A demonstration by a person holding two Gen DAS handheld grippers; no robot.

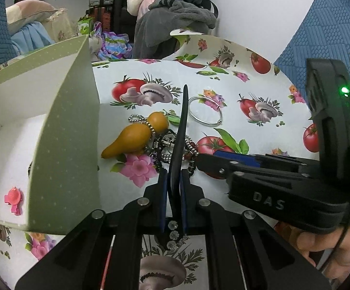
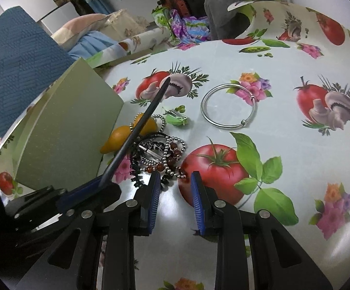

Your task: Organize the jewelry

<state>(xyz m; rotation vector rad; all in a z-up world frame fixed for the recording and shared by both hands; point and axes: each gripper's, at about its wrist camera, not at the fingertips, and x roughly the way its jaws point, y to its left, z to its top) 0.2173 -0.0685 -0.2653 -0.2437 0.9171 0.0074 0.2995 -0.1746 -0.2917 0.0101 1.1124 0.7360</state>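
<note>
- Step in hand, by my reading: sorting loose pieces off the table into the pale green cardboard box with white lining (image 1: pixel 61 130), which stands open at the left of the pile.
- Left gripper (image 1: pixel 175 181): clenched on a long, thin black hair band or stick-like piece with small rhinestone flowers at its near end (image 1: pixel 178 145). The piece juts forward over the pile and is held clear of the table.
- Right gripper (image 2: pixel 175 193): released, jaws apart with nothing between them, at the near edge of the tangle of beaded strands (image 2: pixel 160 154).
- Next move, as a judgement: the left needs to swing its piece left over the box wall and let go inside. The right needs to close on one strand only, since the tangle would likely drag its neighbours along.
- Count, box: one small pink plastic clip (image 1: pixel 14 199) on the box floor. The rest of the interior is only partly seen.
- Count, table: one yellow-orange gourd-shaped pendant with a silver bead collar (image 1: pixel 136 135), touching the tangle; one plain silver metal bangle (image 2: pixel 229 105), lying apart to the right; one small green clip (image 2: pixel 175 118) just beyond the tangle.
- Tangle: silver ball chain, reddish-brown beads and a black coiled cord. The number of strands cannot be told.
- All sits on the vegetable-print vinyl tablecloth (image 2: pixel 283 145).
</note>
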